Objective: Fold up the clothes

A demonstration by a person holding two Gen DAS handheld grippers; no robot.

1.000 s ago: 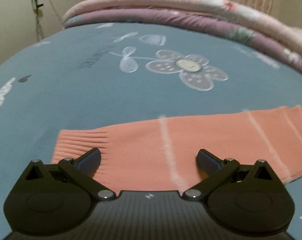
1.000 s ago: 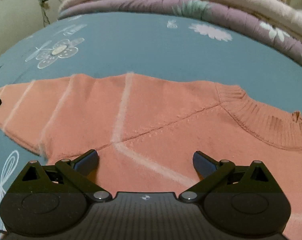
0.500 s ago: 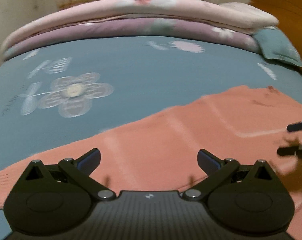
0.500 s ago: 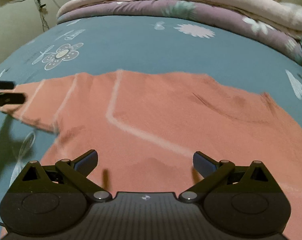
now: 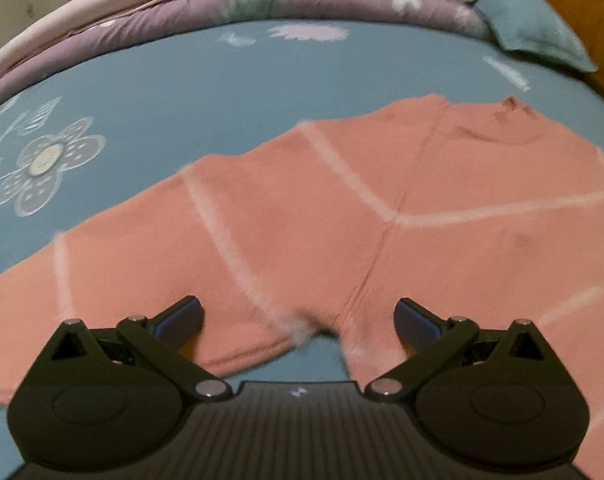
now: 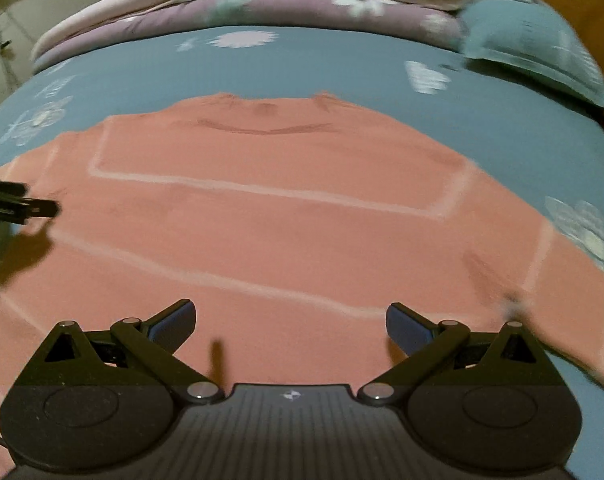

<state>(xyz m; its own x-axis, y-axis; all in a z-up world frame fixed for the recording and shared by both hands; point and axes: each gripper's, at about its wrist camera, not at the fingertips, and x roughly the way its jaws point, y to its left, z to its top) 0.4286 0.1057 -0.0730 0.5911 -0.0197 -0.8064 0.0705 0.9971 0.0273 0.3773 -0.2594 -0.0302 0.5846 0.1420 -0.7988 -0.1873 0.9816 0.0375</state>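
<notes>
A salmon-pink knit sweater (image 5: 341,208) with pale stripes lies flat on the blue bed, neck toward the far side. In the left wrist view my left gripper (image 5: 298,318) hovers open over the armpit where the left sleeve meets the body. In the right wrist view the sweater (image 6: 286,216) fills the middle, and my right gripper (image 6: 290,320) is open above the lower body. Nothing is between either pair of fingers. The left gripper's fingertips (image 6: 30,208) poke in at the left edge of the right wrist view.
A blue floral bedsheet (image 5: 182,100) surrounds the sweater. Folded pink and purple quilts (image 5: 222,0) are stacked along the far side. A blue pillow (image 6: 541,56) lies at the far right, with a wooden headboard (image 5: 597,20) behind it.
Both grippers swung to the right over the sweater: the left from the sleeve cuff to the armpit, the right from the left shoulder to the body's middle. Both stayed open.
</notes>
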